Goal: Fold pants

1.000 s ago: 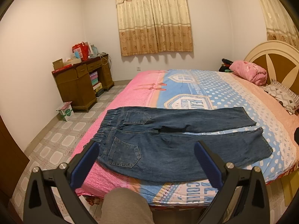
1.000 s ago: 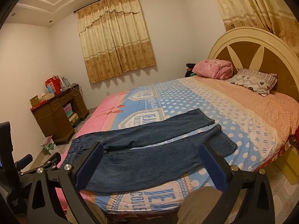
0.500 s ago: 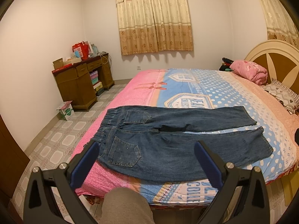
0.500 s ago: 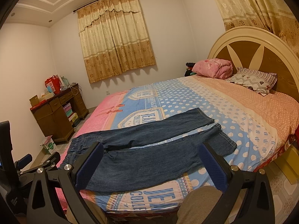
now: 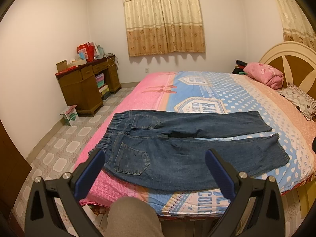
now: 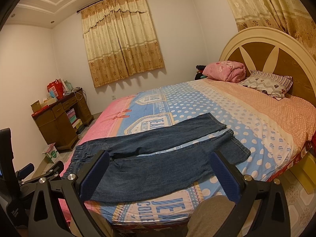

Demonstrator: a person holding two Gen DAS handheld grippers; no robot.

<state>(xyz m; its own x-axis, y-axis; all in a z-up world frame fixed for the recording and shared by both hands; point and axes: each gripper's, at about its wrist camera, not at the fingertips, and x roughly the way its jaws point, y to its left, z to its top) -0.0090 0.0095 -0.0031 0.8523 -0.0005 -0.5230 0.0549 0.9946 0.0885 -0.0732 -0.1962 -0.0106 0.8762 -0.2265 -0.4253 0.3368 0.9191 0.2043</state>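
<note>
Dark blue jeans (image 5: 177, 144) lie flat on the bed near its front edge, back pockets up, waistband to the left, both legs spread to the right. They also show in the right wrist view (image 6: 158, 158). My left gripper (image 5: 155, 169) is open and empty, held in front of the bed, short of the waist end. My right gripper (image 6: 160, 171) is open and empty, held short of the near leg. The left gripper (image 6: 41, 169) also shows at the left edge of the right wrist view.
The bed (image 5: 227, 90) has a pink and blue patterned cover. A pink rolled quilt (image 5: 264, 75) and a pillow (image 5: 298, 100) lie by the headboard (image 6: 266, 51). A wooden desk (image 5: 86, 85) and a small box (image 5: 70, 114) stand on the tiled floor at left. The person's knees (image 5: 134, 217) are below the grippers.
None of note: both grippers stay open and nearly still in front of the bed. The jeans have not moved.
</note>
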